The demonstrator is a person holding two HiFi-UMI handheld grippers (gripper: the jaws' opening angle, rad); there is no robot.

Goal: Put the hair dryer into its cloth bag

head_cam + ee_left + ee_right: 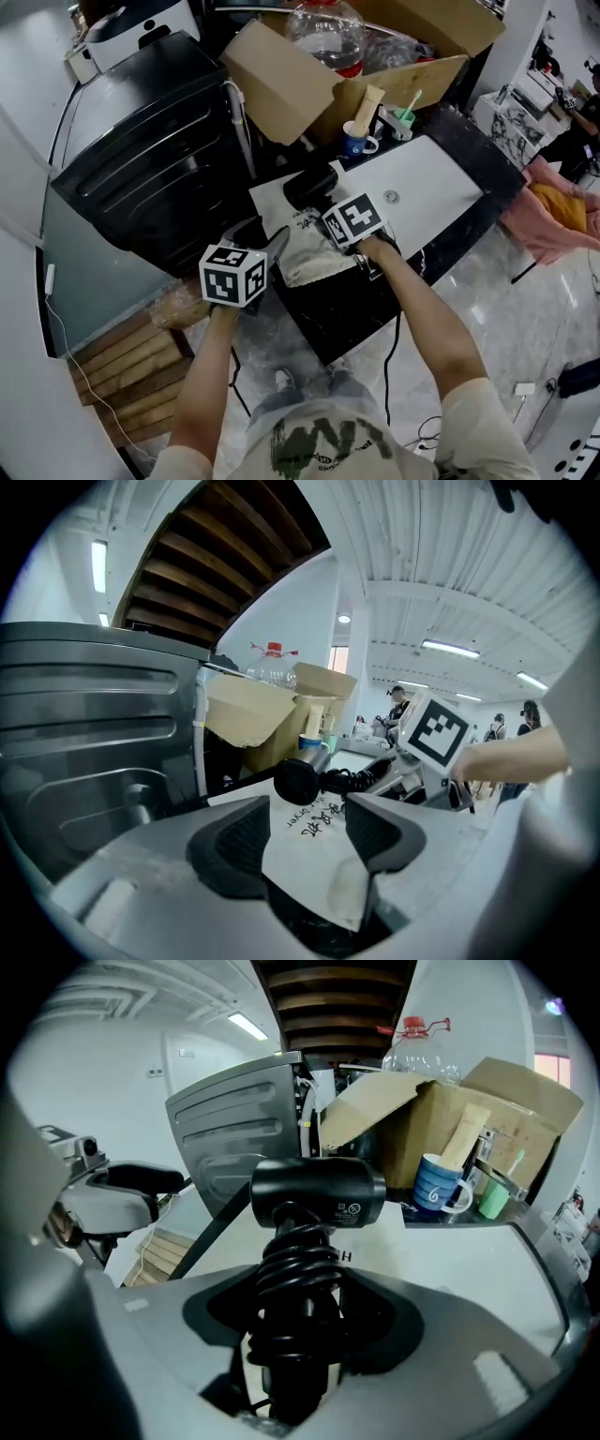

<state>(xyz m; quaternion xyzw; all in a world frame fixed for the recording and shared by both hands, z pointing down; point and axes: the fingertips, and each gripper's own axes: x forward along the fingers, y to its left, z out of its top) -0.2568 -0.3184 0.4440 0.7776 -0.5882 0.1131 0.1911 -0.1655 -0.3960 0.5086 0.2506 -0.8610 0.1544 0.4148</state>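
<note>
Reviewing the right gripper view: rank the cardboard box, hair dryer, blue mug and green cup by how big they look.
Largest to smallest:
brown cardboard box
black hair dryer, a close second; its nearness to the camera makes this unsure
blue ceramic mug
small green cup

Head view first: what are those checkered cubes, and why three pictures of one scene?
No robot: a person holds a two-jaw gripper in each hand; the cubes belong to them. The head view looks down from the person's head; the others ride on the grippers. The right gripper clamps a black hair dryer by its cord-wrapped handle. The left gripper has an edge of the cloth bag between its jaws; a firm pinch I can't confirm. A blue mug stands at the table's far edge.
</note>
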